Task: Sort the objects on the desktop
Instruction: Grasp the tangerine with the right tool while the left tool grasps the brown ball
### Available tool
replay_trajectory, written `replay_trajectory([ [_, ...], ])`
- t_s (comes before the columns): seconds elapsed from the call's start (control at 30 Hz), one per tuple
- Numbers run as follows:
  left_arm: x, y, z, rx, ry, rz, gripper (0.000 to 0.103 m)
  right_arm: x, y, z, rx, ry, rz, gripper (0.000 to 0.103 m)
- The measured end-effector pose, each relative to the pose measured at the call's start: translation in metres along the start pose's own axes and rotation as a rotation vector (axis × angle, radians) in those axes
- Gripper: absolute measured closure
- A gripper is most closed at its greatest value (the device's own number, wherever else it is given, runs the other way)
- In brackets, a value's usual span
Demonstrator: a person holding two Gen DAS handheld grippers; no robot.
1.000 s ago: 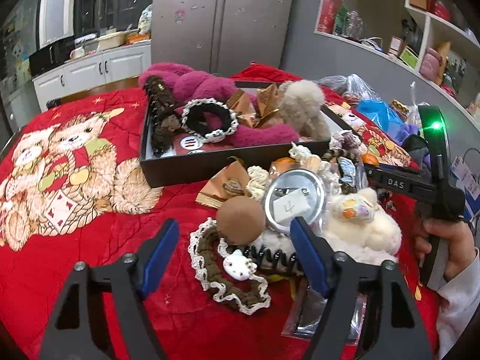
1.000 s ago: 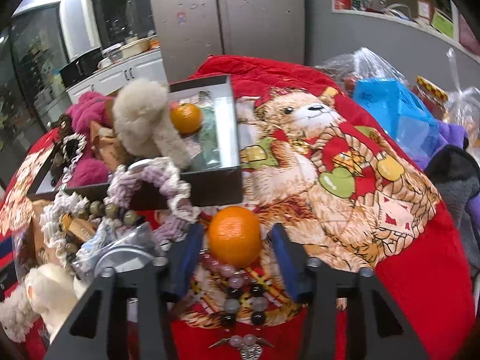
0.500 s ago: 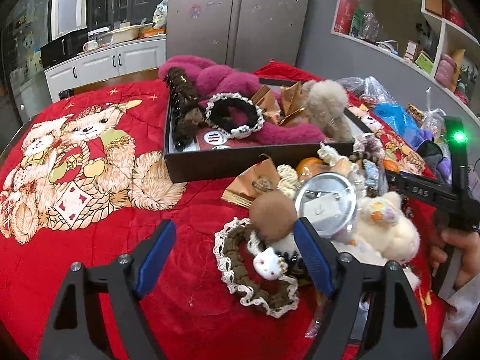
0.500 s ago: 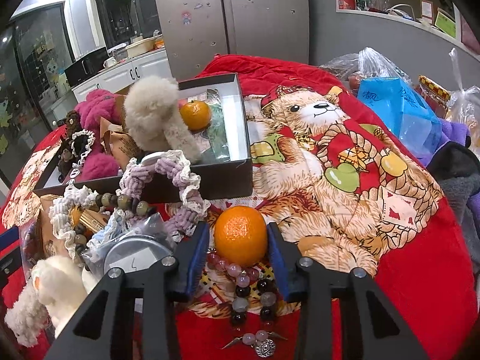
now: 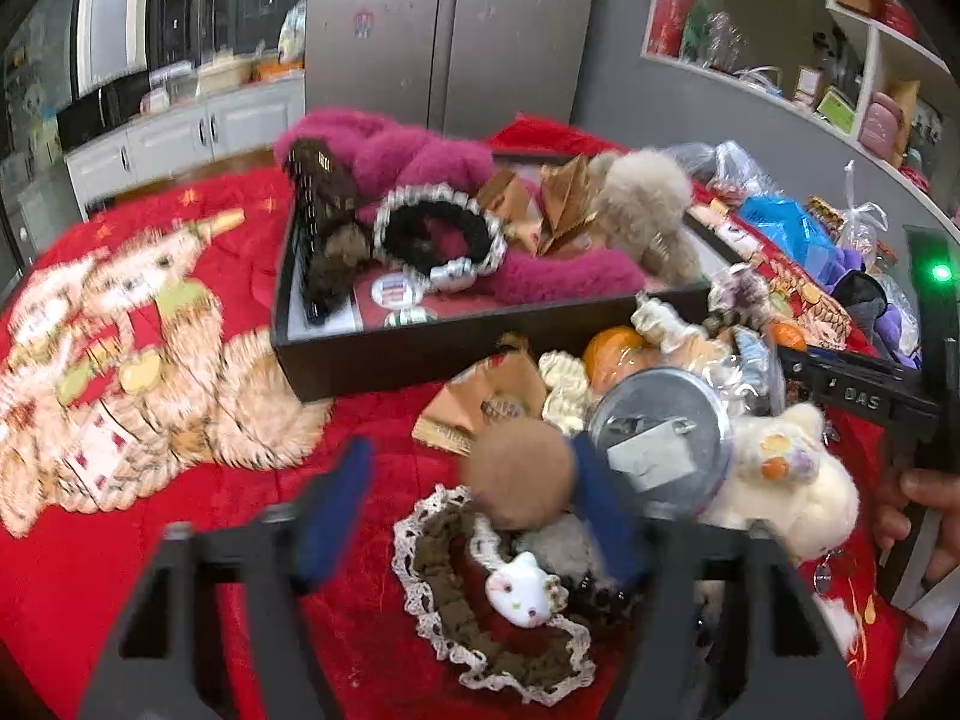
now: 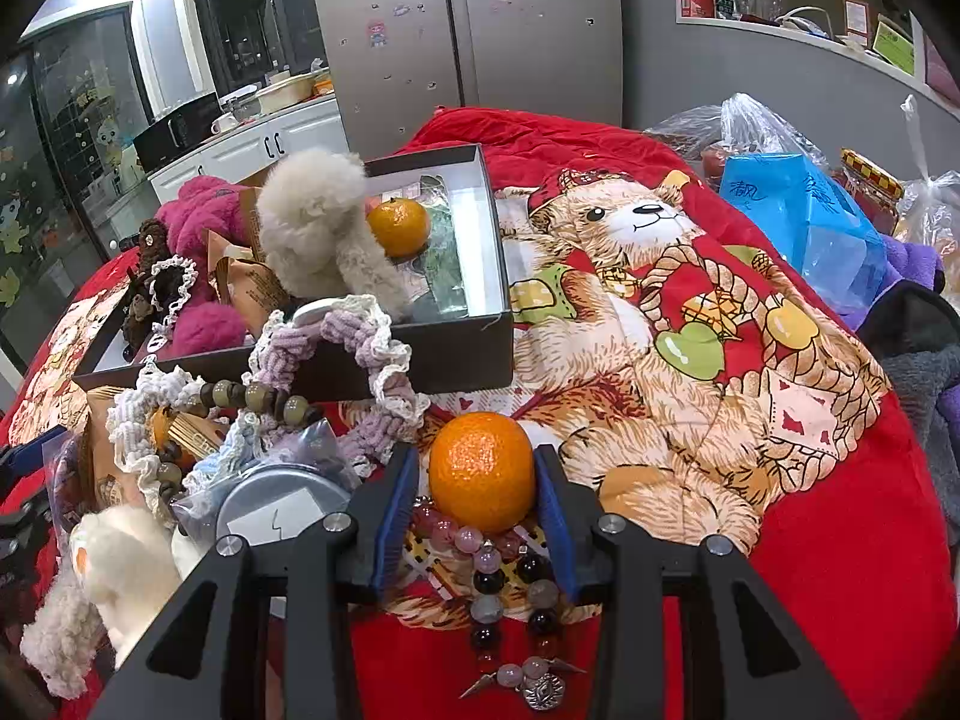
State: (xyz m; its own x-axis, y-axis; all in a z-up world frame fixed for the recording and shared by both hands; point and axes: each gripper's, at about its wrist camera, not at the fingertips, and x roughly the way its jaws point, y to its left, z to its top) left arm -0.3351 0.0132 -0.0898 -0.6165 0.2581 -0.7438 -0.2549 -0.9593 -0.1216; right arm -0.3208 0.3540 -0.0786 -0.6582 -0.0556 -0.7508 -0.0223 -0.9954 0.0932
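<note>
A red blanket (image 6: 840, 540) printed with teddy bears is spread over the desk in both views. In the right wrist view, the right tool (image 6: 477, 516) is seen at lower centre, closed narrowly on a mandarin (image 6: 481, 469) whose sides are touched by the blue pads; the fruit rests on the blanket over a string of beads (image 6: 498, 588). A black box (image 6: 456, 354) is seen just behind, at centre left, with a second mandarin (image 6: 398, 226) and a beige pompom (image 6: 318, 222) inside.

In the left wrist view, blurred by motion, the left tool (image 5: 474, 516) is seen at lower centre; its jaws have just been closing, and a brown pompom (image 5: 519, 474) on a lace-edged scrunchie (image 5: 480, 618) lies between them, against the right pad, while a gap remains at the left pad. A round tin lid (image 5: 660, 438) and a cream plush toy (image 5: 786, 498) lie to its right. A hand (image 5: 924, 516) is visible at the right edge.

A steel refrigerator (image 6: 468, 30) stands at upper centre, white cabinets (image 5: 180, 138) at upper left, and wall shelves (image 5: 840, 48) at upper right.
</note>
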Motion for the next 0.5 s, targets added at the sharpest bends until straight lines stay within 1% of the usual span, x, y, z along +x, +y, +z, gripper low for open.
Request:
replay_trajectory([
  [0.03,0.005,0.001,0.000,-0.008,0.025,-0.002,0.067,0.000,0.000,0.000,0.000,0.000,0.000,0.063],
  [0.07,0.006,0.001,-0.001,-0.011,0.030,-0.009,0.067,0.000,0.000,0.000,0.000,0.001,0.001,0.063],
  [0.2,0.000,-0.001,-0.003,0.005,0.009,0.002,0.067,-0.001,0.001,-0.001,-0.005,0.002,0.001,0.063],
  [0.37,-0.009,0.000,-0.003,0.002,-0.020,0.003,0.068,-0.002,0.003,-0.001,-0.015,-0.002,-0.002,0.063],
  [0.5,-0.017,-0.001,-0.005,0.011,-0.040,0.024,0.068,-0.007,0.005,0.000,-0.019,-0.017,0.006,0.065],
])
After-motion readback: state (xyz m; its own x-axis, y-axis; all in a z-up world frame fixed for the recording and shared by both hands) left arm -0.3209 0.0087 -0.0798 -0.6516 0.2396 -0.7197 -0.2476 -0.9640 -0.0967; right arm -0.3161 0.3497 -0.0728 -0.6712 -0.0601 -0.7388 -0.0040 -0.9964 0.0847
